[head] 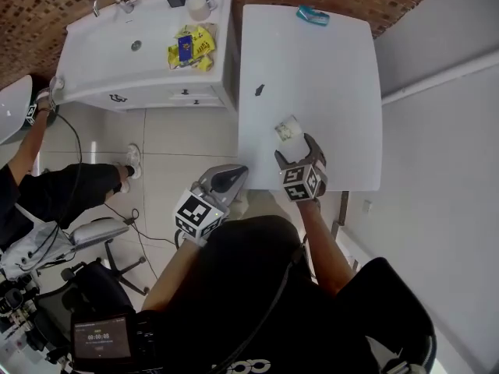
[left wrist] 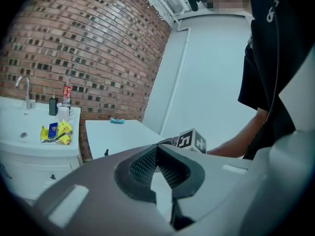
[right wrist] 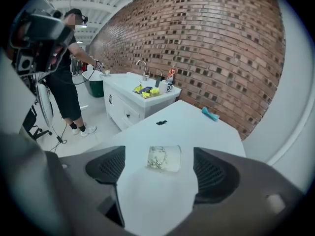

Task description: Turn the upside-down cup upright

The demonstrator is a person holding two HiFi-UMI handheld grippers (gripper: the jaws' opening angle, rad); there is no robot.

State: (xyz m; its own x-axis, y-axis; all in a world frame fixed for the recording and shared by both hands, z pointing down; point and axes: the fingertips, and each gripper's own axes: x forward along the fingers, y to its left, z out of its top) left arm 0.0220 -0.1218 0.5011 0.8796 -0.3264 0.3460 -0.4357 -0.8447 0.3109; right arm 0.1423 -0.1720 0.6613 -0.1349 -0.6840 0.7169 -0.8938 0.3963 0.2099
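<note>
While right gripper (right wrist: 160, 175) hangs with jaws spread wide, clear cup (right wrist: 164, 158) on white table (head: 312, 68) just ahead, between its pads, untouched, left gripper (left wrist: 160, 167) to its left, jaws together, empty.

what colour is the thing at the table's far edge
Teal thing, clearest in right gripper view.

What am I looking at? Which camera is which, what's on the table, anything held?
No robot: a person holds a two-jaw gripper in each hand. One picture is from a head camera looking down; the others from cameras on each gripper. The right gripper is open over the table, a clear cup just ahead of its jaws, untouched. The left gripper is shut, empty, off the table's edge. A black bit and a teal item also lie there. Nothing is held.
</note>
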